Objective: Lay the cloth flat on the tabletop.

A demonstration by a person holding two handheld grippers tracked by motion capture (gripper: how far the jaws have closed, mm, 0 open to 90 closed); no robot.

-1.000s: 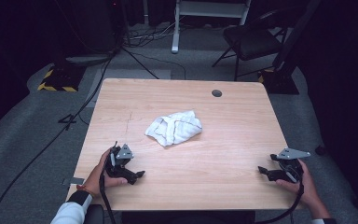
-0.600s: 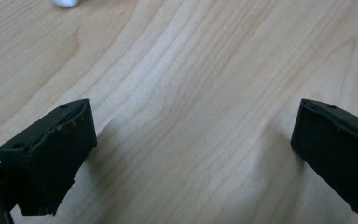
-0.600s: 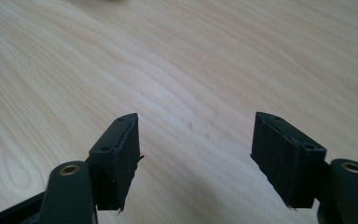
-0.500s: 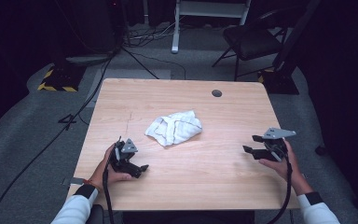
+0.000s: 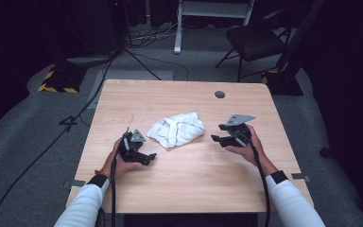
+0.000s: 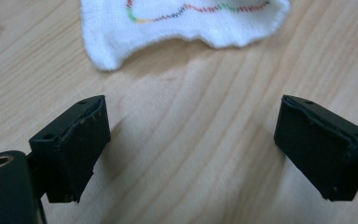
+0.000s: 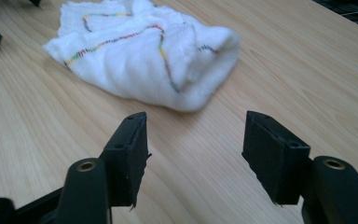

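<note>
A crumpled white cloth (image 5: pixel 177 130) with a multicoloured stitched line lies at the middle of the wooden table (image 5: pixel 194 189). My left gripper (image 5: pixel 147 157) rests low on the table just left of the cloth, pointing toward it. In the left gripper view the cloth (image 6: pixel 177 23) lies a short way beyond the left gripper (image 6: pixel 192 116), whose jaws have just been closing a little with nothing between them. My right gripper (image 5: pixel 219 133) hovers close to the cloth's right side. Its jaws (image 7: pixel 196 126) have also just been closing, empty, with the cloth (image 7: pixel 140 60) ahead.
A round cable hole (image 5: pixel 220 94) sits near the table's far edge. Beyond the table stand a dark chair (image 5: pixel 253 42), a white stand (image 5: pixel 177 28) and a hazard-striped block (image 5: pixel 56 82), with cables on the grey floor.
My right gripper has travelled left from the table's right edge and risen, ending beside the cloth. My left gripper has slid right toward the cloth.
</note>
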